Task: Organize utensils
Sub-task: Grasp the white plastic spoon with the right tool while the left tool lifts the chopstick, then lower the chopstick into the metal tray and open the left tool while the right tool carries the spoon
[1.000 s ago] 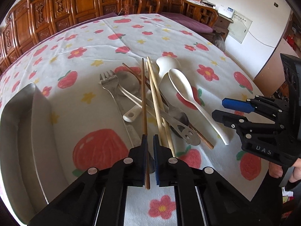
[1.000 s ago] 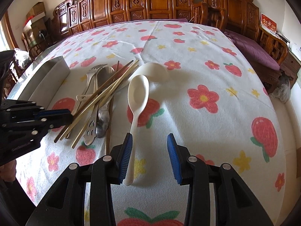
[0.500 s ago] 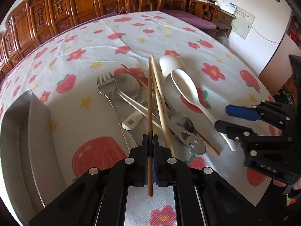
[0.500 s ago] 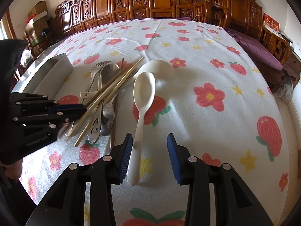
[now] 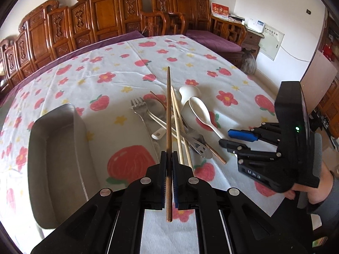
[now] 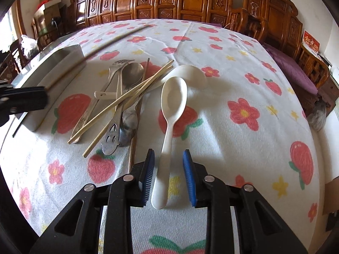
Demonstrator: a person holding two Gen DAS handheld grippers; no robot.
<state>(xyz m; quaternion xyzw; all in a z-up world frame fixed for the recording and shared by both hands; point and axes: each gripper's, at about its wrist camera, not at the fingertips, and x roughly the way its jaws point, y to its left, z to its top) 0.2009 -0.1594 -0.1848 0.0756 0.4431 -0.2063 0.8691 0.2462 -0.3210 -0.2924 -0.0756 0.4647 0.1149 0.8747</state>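
Note:
My left gripper (image 5: 169, 154) is shut on a dark brown chopstick (image 5: 168, 105) and holds it in the air above the pile; in the right wrist view the same chopstick (image 6: 106, 44) slants over the metal tray (image 6: 57, 67). My right gripper (image 6: 168, 154) straddles the handle of a white spoon (image 6: 173, 97) that lies on the cloth. Its jaws are closing, and a small gap still shows on each side of the handle. The pile holds two pale chopsticks (image 6: 131, 97), a fork (image 6: 118, 65), metal spoons (image 6: 132, 74) and a second white spoon (image 6: 190, 74).
The steel tray (image 5: 55, 148) stands left of the pile, close to my left gripper. A strawberry-print cloth covers the table. Carved wooden chairs line the far edge. A person's hand (image 5: 305, 190) holds the right gripper (image 5: 225, 136) at the table's right edge.
The left gripper has risen with the dark chopstick, which is now off the pile. The right gripper's jaws have narrowed around the white spoon's handle.

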